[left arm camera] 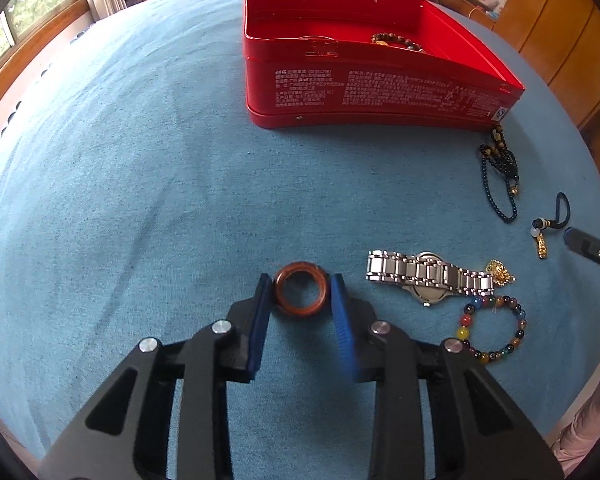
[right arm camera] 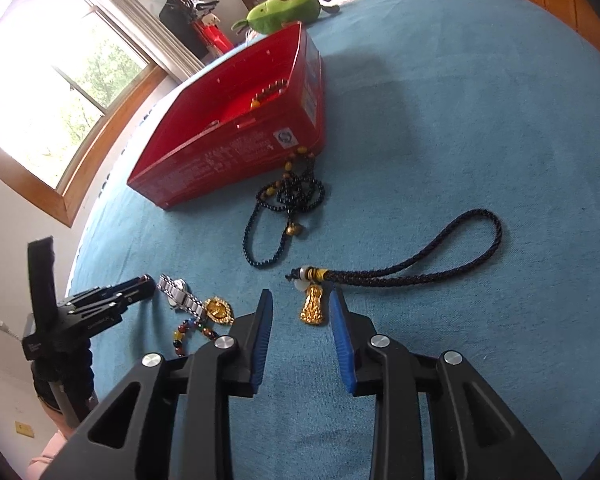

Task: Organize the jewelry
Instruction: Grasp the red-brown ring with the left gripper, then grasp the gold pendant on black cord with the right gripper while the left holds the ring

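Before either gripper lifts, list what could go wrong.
1. The left gripper pinches the brown ring only at its fingertips; the round, smooth ring may pop out.
2. The right gripper straddles the gold pendant without touching it; on lifting, its braided cord could drag toward the black bead necklace.

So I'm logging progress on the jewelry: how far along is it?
Early. Done: one bead bracelet lies in the red box. In hand: the left gripper brackets the brown ring; the right gripper straddles the gold charm. Left: watch, colored bracelet, dark necklace, gold pendant.
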{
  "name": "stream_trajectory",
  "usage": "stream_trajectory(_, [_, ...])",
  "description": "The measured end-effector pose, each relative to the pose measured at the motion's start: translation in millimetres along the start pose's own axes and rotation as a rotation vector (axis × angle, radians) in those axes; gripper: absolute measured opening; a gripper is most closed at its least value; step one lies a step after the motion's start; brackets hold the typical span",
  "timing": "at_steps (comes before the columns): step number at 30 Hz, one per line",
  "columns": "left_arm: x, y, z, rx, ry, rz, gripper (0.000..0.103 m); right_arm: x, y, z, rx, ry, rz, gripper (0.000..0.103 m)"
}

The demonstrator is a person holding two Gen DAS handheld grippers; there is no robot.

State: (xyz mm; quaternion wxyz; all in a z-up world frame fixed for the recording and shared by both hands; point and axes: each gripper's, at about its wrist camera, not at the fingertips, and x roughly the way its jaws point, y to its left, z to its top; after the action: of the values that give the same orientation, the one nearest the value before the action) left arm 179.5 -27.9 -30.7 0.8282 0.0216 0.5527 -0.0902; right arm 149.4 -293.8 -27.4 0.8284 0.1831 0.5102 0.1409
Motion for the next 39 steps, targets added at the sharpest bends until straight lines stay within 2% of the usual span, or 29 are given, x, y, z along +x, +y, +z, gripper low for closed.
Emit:
stream_trajectory(9, [-8.9, 6.0, -11.7, -0.006, -0.001, -0.025, 0.029, 19.9, 1.2, 3.4, -0.025, 0.033, -0.066, 0.03])
stream_trajectory(15, [-13.0, 10.9, -17.3, -0.008, -0.003, -0.035, 0.029, 28.0, 10.9, 3.4, -0.108, 0.03, -0.13, 0.03])
stream_trajectory(19, [-12.3, 12.2, -15.1, -0.011, -0.004, -0.041, 0.029, 31.3, 17.1, 3.1, -0.138, 0.024, -0.173, 0.016])
stream_trajectory(21, [-13.0, 13.5, -15.3, -0.014, -0.005, -0.046, 0.029, 32.5, 17.8, 3.4, -0.141, 0.027, -0.168, 0.013])
stream_trajectory(23, [-12.7, 14.8, -14.6, -0.015, -0.004, -0.049, 0.029, 31.6, 17.1, 3.4, -0.134, 0.031, -0.146, 0.011])
stream_trajectory(27, [-14.6, 18.0, -15.4, -0.018, -0.006, -0.052, 0.029, 27.9, 11.3, 1.8, -0.075, 0.057, -0.001, 0.01])
stream_trajectory(33, [-20.7, 18.6, -16.3, -0.02, -0.02, -0.056, 0.029, 9.2, 13.6, 2.1, -0.059, 0.017, 0.102, 0.01])
stream_trajectory(39, [-36.4, 19.9, -13.8, -0.022, -0.057, -0.07, 0.029, -26.6, 22.5, 5.9, -0.073, -0.069, 0.145, 0.01])
